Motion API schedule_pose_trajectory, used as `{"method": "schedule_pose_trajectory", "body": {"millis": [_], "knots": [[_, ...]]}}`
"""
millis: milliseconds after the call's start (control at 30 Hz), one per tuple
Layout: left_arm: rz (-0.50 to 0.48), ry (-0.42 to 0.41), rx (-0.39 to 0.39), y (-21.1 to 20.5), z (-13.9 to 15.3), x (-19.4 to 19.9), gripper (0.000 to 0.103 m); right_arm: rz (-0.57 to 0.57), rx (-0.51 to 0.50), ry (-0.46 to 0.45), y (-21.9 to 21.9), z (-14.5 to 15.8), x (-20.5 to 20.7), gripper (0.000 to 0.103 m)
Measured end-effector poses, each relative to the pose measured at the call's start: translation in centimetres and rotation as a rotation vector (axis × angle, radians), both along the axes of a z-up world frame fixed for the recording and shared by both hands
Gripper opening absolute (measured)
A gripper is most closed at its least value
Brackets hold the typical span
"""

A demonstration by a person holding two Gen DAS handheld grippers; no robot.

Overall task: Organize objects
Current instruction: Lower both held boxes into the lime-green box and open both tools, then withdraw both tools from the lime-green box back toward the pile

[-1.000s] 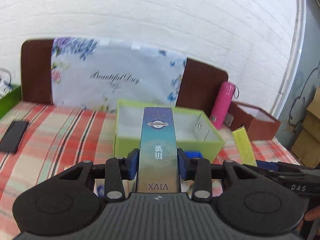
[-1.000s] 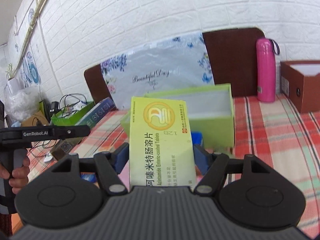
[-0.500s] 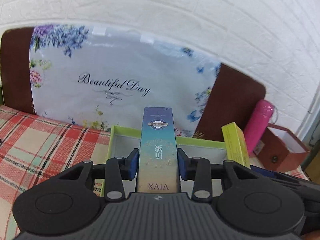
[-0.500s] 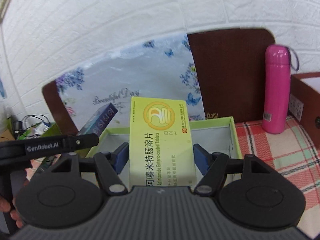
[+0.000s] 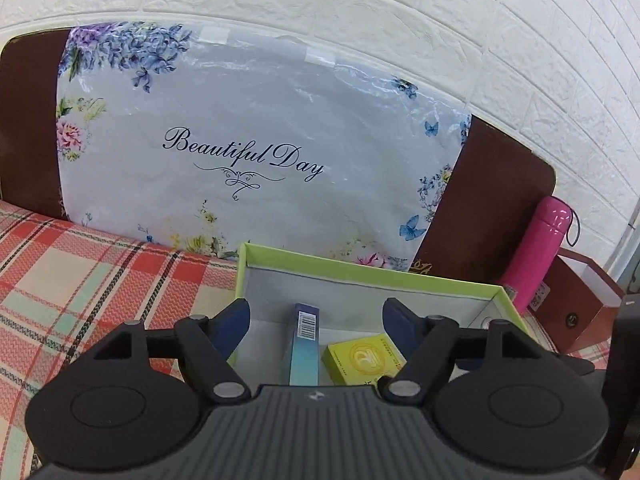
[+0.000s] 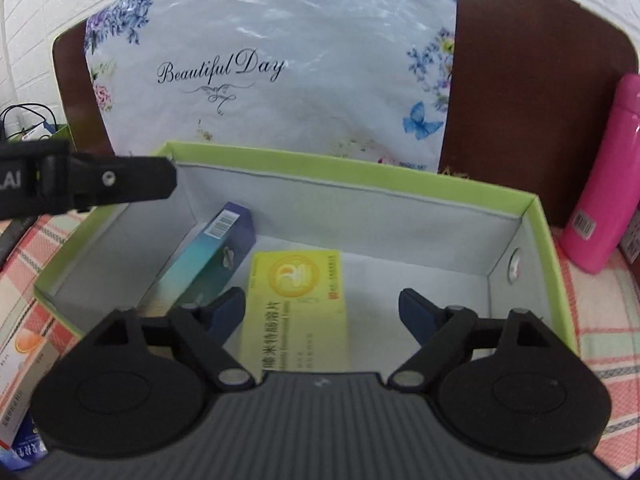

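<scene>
A green open box with a white inside stands on the plaid cloth. A long blue-teal carton lies inside it at the left. A yellow medicine box lies inside beside it. My left gripper is open and empty above the box's near left part. My right gripper is open and empty above the yellow box. The left gripper's body shows at the left of the right wrist view.
A floral "Beautiful Day" bag leans on a brown board at the wall. A pink bottle and a brown box stand to the right. More medicine boxes lie at the near left.
Both grippers moved forward over the green box and opened. The blue-teal carton left the left gripper and the yellow box left the right gripper; both now lie in the box.
</scene>
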State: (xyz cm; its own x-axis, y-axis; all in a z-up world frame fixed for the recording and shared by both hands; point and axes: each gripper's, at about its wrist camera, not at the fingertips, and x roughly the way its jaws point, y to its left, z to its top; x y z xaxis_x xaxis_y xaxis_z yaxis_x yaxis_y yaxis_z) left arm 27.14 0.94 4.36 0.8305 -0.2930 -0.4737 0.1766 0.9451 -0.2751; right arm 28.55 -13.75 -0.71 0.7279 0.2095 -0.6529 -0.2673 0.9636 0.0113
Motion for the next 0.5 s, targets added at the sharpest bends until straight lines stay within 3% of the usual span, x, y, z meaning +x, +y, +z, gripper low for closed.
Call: {"method": "schedule_pose_trajectory", "body": {"millis": [233,500], "knots": [[0.046,0.029,0.01,0.5,2.5,-3.6,0.077,-0.063,0.067,-0.143,-2.9,4.3,-4.3,0.102],[0.006,0.025,0.049,0.0,2.8,-11.6,0.079,-0.063,0.177,-0.246,-5.7,6.9,-13.1,0.103]]}}
